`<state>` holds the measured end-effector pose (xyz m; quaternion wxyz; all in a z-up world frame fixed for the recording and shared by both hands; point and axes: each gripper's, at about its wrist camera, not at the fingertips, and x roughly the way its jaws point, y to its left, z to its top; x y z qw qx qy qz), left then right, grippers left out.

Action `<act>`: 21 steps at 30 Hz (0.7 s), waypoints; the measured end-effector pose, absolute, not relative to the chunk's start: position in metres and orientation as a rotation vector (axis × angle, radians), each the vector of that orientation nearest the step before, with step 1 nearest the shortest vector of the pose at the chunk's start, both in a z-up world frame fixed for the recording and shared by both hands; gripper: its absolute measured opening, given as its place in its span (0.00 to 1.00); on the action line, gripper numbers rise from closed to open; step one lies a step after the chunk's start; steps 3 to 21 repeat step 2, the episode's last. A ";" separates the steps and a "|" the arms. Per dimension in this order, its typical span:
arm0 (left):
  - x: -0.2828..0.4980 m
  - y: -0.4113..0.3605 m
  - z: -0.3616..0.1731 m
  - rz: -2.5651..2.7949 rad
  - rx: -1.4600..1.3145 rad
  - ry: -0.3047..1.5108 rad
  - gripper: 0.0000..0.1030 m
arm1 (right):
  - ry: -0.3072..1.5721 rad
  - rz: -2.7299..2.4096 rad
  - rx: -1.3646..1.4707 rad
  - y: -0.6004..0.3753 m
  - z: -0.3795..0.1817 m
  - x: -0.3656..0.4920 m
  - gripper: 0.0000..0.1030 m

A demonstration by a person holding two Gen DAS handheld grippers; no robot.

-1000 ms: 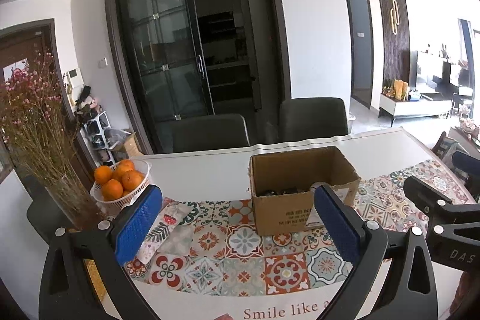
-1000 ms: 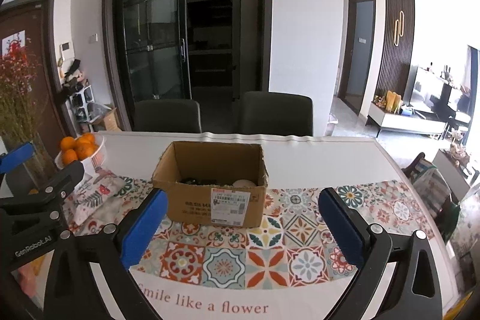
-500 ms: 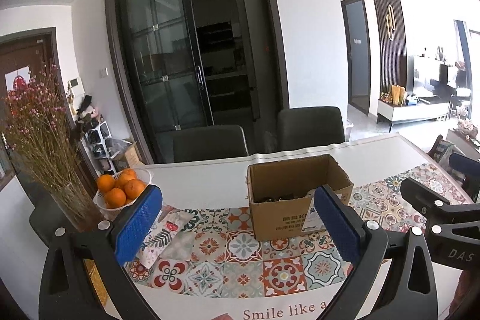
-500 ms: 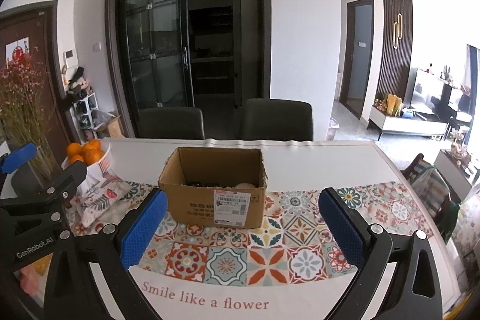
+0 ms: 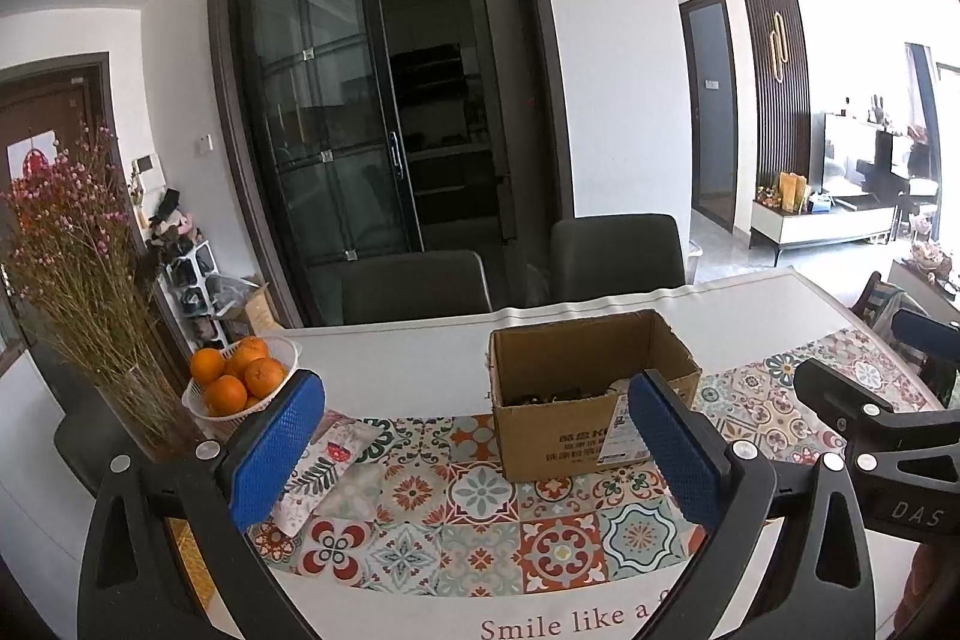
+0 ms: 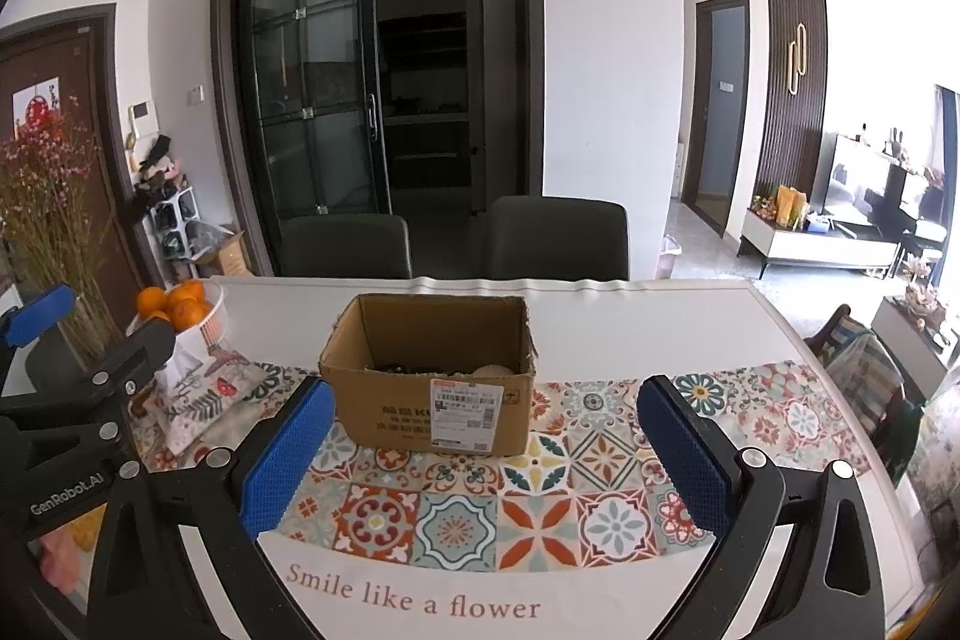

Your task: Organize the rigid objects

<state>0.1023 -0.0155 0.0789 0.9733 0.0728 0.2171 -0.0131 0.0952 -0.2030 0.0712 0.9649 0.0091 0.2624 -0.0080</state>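
An open cardboard box (image 5: 591,394) (image 6: 429,376) stands on the patterned tablecloth (image 6: 456,514) in the middle of the table. Dark objects and a pale round one (image 6: 495,370) lie in its bottom, mostly hidden by the walls. My left gripper (image 5: 474,454) is open and empty, held above the table in front of the box and left of it. My right gripper (image 6: 486,454) is open and empty, in front of the box. Each gripper shows at the edge of the other's view.
A white basket of oranges (image 5: 240,382) (image 6: 180,310) and a vase of dried flowers (image 5: 90,292) stand at the table's left end. A floral pouch (image 5: 324,460) (image 6: 204,394) lies beside them. Two dark chairs (image 6: 450,238) stand behind the table.
Both grippers have drawn back and risen a little, so the box and table sit lower and farther in both views. Both stay open and empty.
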 end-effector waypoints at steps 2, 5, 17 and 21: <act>0.102 -0.015 0.079 -0.025 0.148 0.437 1.00 | 0.532 -0.017 0.018 -0.203 0.071 0.095 0.99; 0.102 -0.015 0.079 -0.025 0.148 0.437 1.00 | 0.532 -0.017 0.018 -0.203 0.071 0.095 0.99; 0.102 -0.015 0.079 -0.025 0.148 0.437 1.00 | 0.532 -0.017 0.018 -0.203 0.071 0.095 0.99; 0.102 -0.015 0.079 -0.025 0.148 0.437 1.00 | 0.532 -0.017 0.018 -0.203 0.071 0.095 0.99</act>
